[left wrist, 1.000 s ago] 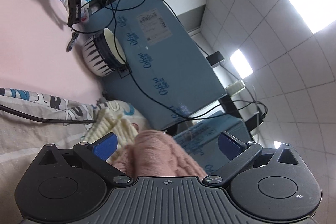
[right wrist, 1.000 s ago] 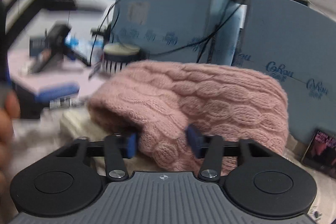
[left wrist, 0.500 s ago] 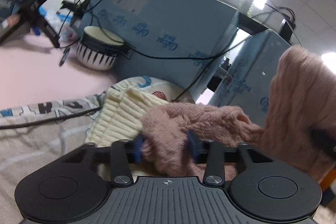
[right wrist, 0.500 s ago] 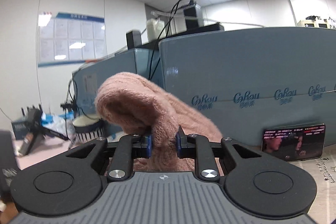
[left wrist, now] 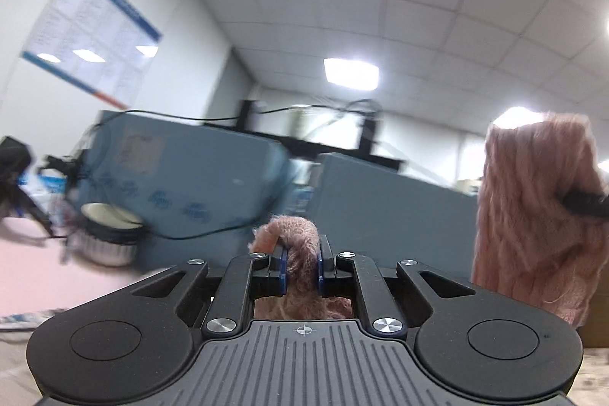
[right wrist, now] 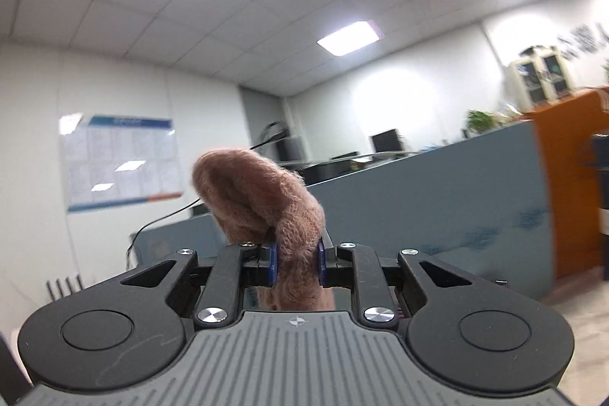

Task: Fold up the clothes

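A pink cable-knit sweater is held up in the air by both grippers. My left gripper (left wrist: 300, 263) is shut on a bunched edge of the pink sweater (left wrist: 293, 238). More of the sweater (left wrist: 533, 215) hangs at the right of the left wrist view, pinched by a black finger (left wrist: 586, 202) of the other gripper. My right gripper (right wrist: 296, 261) is shut on another bunched part of the sweater (right wrist: 259, 193). Both cameras tilt upward, so the rest of the garment and the table below are hidden.
Blue partition panels (left wrist: 198, 185) stand behind, with black cables over them. A striped bowl (left wrist: 108, 234) sits on the pink table surface (left wrist: 30, 265) at the left. A blue partition (right wrist: 437, 215) and an orange cabinet (right wrist: 571, 177) show in the right wrist view.
Both grippers have risen and tilted upward with the pink sweater. The left gripper, open a second ago, has shut on the sweater. The cream knit and the table cloth have dropped out of view.
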`<state>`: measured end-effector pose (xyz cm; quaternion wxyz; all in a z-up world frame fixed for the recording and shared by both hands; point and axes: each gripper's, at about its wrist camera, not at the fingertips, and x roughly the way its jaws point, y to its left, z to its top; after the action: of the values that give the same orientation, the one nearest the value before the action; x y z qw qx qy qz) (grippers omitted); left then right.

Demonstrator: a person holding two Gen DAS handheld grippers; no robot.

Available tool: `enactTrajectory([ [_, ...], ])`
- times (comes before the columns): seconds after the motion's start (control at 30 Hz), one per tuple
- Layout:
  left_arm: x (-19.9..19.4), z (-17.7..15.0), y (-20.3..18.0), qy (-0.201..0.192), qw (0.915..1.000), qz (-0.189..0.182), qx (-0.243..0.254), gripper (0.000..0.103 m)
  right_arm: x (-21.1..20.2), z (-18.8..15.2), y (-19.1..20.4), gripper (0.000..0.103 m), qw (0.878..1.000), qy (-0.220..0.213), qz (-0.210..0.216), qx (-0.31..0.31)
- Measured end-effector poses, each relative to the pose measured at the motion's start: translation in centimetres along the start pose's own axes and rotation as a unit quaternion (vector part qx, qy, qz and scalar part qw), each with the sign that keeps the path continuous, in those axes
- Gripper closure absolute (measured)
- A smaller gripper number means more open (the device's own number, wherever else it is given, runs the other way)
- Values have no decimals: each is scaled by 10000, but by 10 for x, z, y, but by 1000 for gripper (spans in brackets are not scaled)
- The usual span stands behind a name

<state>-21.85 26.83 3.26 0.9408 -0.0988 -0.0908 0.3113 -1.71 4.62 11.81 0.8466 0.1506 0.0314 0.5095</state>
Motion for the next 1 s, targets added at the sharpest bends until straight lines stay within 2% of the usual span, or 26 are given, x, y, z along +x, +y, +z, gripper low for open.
enactTrajectory([
  [0.07,-5,-1,-14,61,9995,-294,56,91,-19,6,-24,86,9995,8,-319,38],
  [0.17,-7,-7,-32,356,9972,-649,134,91,-48,7,-63,86,9963,158,-847,82],
  [0.23,-11,-12,-39,674,9933,-903,251,91,-67,2,-92,86,9916,458,-1171,291],
  [0.33,-24,-19,-37,1162,9876,-1003,315,91,-97,-16,-127,86,9813,937,-1659,284],
  [0.5,-46,-29,-33,1968,9727,-1156,418,90,-126,-52,-158,86,9622,1857,-1938,450],
  [0.57,-55,-34,-31,2287,9648,-1215,458,85,-131,-58,-159,80,9558,2123,-1999,387],
  [0.6,-58,-34,-30,2394,9624,-1184,504,84,-133,-60,-159,69,9524,2238,-2041,347],
  [0.67,-60,-36,-28,2548,9589,-1079,627,78,-141,-53,-159,54,9473,2224,-2300,136],
  [0.7,-60,-36,-25,2546,9601,-991,604,71,-143,-51,-156,47,9465,2135,-2420,-59],
  [0.73,-61,-37,-22,2540,9613,-901,578,56,-146,-49,-154,43,9450,2044,-2539,-254],
  [0.8,-61,-35,-14,2491,9657,-659,327,33,-152,-46,-148,25,9450,1793,-2656,-650],
  [0.83,-56,-34,-12,2528,9651,-646,209,25,-156,-46,-144,22,9461,1651,-2654,-846],
  [0.93,-40,-33,-8,2702,9602,-701,-55,15,-158,-47,-131,18,9510,1545,-2350,-1287],
  [1.0,-27,-36,-10,2907,9527,-876,-91,13,-145,-50,-125,13,9548,1822,-1924,-1350],
])
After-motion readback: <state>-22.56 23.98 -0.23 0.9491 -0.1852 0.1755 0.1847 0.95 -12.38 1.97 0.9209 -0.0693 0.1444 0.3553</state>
